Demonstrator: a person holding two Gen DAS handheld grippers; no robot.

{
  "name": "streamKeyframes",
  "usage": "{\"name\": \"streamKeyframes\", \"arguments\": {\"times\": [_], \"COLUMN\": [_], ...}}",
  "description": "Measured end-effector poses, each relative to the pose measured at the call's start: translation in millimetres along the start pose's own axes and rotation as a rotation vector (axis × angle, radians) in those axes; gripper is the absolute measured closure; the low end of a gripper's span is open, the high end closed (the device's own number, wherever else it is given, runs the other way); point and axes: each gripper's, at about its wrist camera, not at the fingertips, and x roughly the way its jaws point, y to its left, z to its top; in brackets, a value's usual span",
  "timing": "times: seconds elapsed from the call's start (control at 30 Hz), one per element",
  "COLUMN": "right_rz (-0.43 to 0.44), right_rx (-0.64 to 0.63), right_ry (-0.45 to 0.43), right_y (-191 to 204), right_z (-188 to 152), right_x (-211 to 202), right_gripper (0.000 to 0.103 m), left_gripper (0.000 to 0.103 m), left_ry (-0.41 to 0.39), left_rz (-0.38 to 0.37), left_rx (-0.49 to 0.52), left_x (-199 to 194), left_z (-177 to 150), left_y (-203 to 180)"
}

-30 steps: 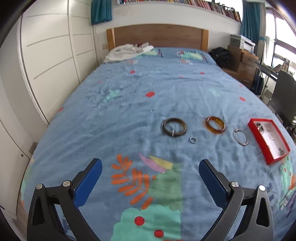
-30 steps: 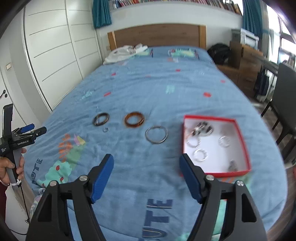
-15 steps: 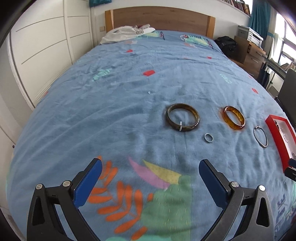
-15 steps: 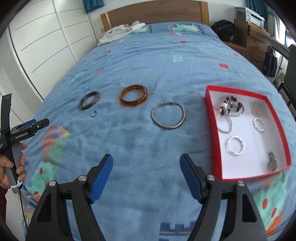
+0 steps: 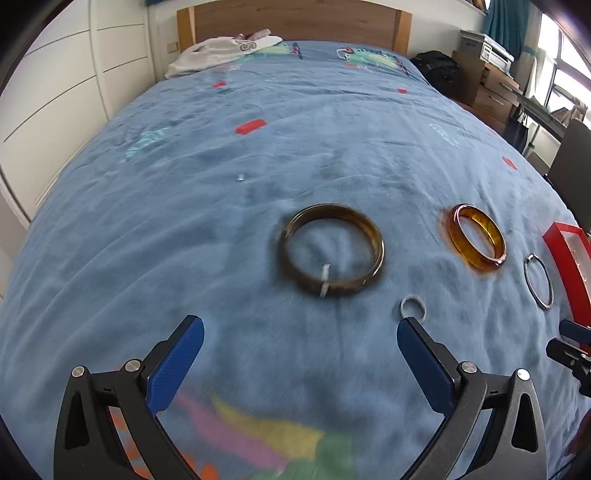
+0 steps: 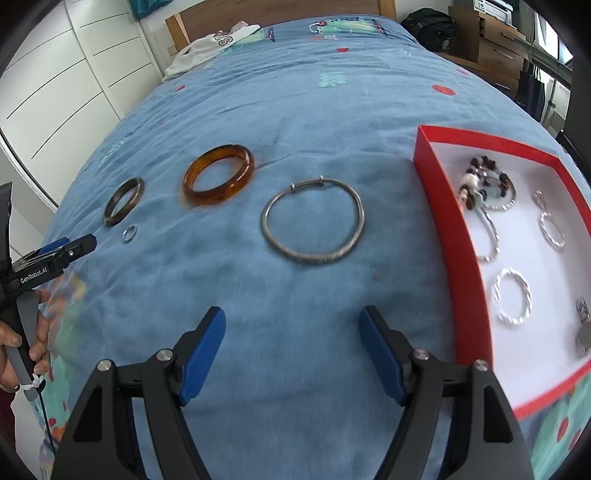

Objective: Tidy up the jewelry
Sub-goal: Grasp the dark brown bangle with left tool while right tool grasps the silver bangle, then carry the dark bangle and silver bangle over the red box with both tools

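On the blue bedspread lie a dark brown bangle [image 5: 331, 254] [image 6: 124, 201], an amber bangle [image 5: 476, 238] [image 6: 218, 180], a thin silver bangle [image 5: 538, 280] [image 6: 313, 223] and a small silver ring [image 5: 413, 308] [image 6: 129, 233]. A red box [image 6: 443, 206] [image 5: 565, 273] with a white floor holds several silver rings and a beaded piece. My left gripper [image 5: 299, 347] is open, just short of the dark bangle, nothing between its blue pads. My right gripper [image 6: 291, 332] is open too, just below the silver bangle, left of the box.
A white garment [image 5: 221, 51] lies by the wooden headboard [image 5: 295, 18]. White wardrobe doors [image 5: 55, 92] line the left side. Drawers and a dark bag [image 5: 439, 70] stand at the right. A hand [image 6: 22, 332] holding the left gripper's handle shows at the right wrist view's left edge.
Both grippers have come down and forward toward the bed, so the bangles and the red box look larger and nearer. Both stay open and the jewelry has not moved.
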Motion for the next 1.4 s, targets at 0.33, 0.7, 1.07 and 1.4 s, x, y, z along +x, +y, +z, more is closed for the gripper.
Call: {"name": "streamKeyframes", "arguments": {"times": [0.33,0.7,1.07,1.4], "right_rz": [-0.014,-0.044,-0.057,-0.019], "right_rx": [0.011,0.015,0.036,0.025], "right_ry": [-0.021,-0.033,-0.033,-0.058], "right_y": [-2.9,-2.7,-3.4,0.6], "right_z": [30.4,53.0,59.6,52.9], "right_x": [23.2,41.4,44.2,20.5], "right_gripper": [0.029,0.028,0.033,0.033], "left_gripper": [0.001,0.001,0.027,0.027], "left_ry": [0.011,0.034,-0.007,-0.03], "left_rz": [-0.007,-0.001,-0.008,0.016], "left_rx": [0.009,-0.015,-0.001,-0.019], "left_x": [34.7,57.0,50.2,21.0], "left_z": [28.2,41.8,41.3,40.5], "left_y": [-11.1,-7.2,-4.4,3.0]}}
